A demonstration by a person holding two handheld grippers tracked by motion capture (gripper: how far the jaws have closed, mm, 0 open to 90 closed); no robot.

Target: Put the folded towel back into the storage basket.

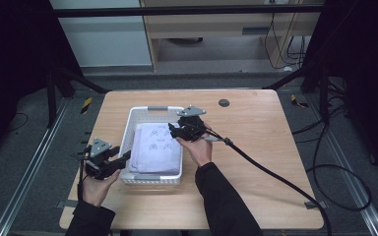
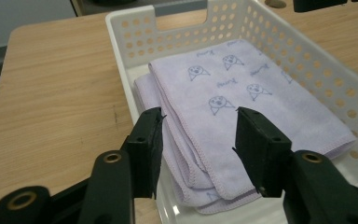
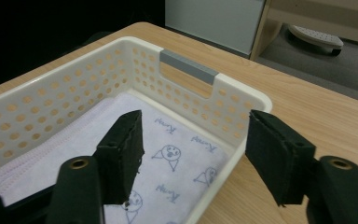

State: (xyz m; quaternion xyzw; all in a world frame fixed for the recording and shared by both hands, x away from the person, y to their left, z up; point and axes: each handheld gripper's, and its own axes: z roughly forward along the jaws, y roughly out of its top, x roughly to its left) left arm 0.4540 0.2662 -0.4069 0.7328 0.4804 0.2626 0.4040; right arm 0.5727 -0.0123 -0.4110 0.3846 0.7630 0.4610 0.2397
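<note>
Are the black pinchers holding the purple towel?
No, nothing is held. Both the left gripper and the right gripper have open jaws above the folded lilac printed towel in the white perforated plastic basket.

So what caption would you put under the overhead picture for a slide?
A person holds the left gripper and right gripper, both open, at a white perforated basket containing a folded lilac towel.

high view overhead, both gripper views close on shared basket [image 1: 128, 129]
</note>
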